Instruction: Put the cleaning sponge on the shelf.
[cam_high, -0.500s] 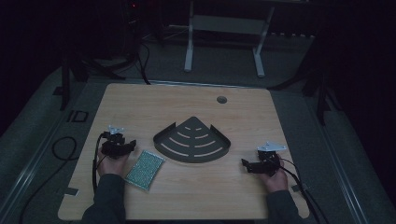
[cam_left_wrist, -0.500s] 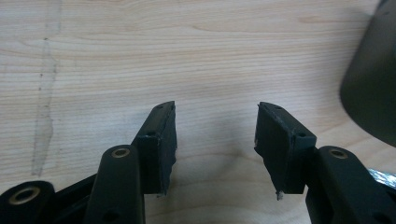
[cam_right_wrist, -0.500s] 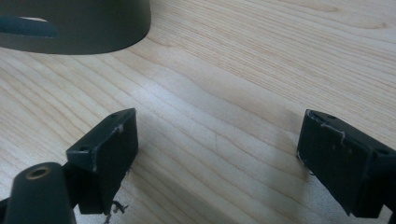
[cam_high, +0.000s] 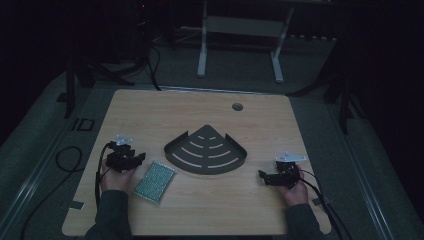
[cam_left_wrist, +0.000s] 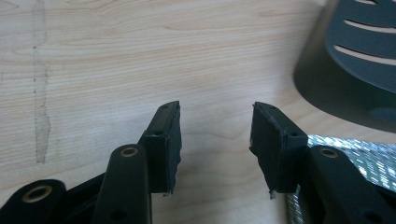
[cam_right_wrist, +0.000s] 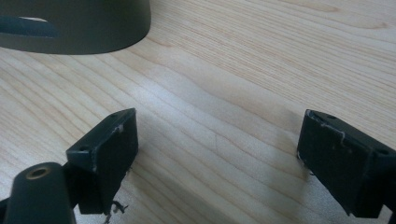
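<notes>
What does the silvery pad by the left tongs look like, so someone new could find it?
On the wooden table, go to the dark fan-shaped slotted tray at its middle. Just off the tray's near-left corner, beside the left tongs, lies the pad: flat, rectangular, with a glittery silver-green weave, the one shiny thing there.

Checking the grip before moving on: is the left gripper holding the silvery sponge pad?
No, the left gripper has open jaws over bare table; the pad lies beside it.
</notes>
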